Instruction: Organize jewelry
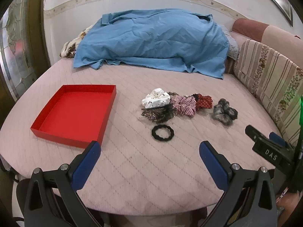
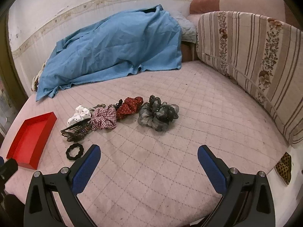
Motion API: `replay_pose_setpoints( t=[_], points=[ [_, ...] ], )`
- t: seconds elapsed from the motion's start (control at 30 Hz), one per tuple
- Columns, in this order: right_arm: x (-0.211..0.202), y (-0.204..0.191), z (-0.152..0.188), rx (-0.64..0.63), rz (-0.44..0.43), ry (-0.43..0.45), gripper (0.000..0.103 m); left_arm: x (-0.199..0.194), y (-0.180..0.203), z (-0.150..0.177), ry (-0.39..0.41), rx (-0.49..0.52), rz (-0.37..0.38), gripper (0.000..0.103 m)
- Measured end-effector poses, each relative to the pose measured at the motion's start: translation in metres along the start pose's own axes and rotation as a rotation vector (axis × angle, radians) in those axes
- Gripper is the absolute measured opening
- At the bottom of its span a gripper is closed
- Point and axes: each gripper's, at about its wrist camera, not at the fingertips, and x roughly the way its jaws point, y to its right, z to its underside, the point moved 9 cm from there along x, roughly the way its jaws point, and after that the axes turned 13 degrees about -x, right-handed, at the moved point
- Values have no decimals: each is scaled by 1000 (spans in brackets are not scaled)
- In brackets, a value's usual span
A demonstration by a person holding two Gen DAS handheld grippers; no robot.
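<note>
1. The left gripper is held released above the near edge of the pink quilted mattress; its blue pads are spread wide and nothing is grasped.
2. The right gripper is likewise released, with the pads wide apart and nothing between them, over the near edge of the mattress.
3. A shallow red tray is seen near the left edge of the mattress, with nothing in it.
4. A cluster of hair accessories is laid near the middle of the mattress: a white dotted scrunchie, a pink checked scrunchie touching it, and a red dotted scrunchie just beside that.
5. A dark hair claw rests against the near side of the white scrunchie.
6. A black hair ring lies apart, nearer the near edge.
7. A grey sheer scrunchie is set apart, to the right of the cluster.
8. A blue sheet is heaped along the far edge.
</note>
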Motion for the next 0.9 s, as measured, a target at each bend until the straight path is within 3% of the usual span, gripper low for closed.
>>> replay_pose_setpoints(
  t=[0.4,0.63,0.8,0.9],
  points=[
    [-44,7,-3,32,61,79,103,-56,11,25,70,9,103,103],
    [-51,10,-8,36,73,104,103,-55,43,46,-4,114,211,103],
    [-39,14,-4,39,67,78,103,-56,68,55,-25,192,307,103],
    [-28,19,1,51,63,57,103,-48,78,62,-53,242,321,103]
  ],
)
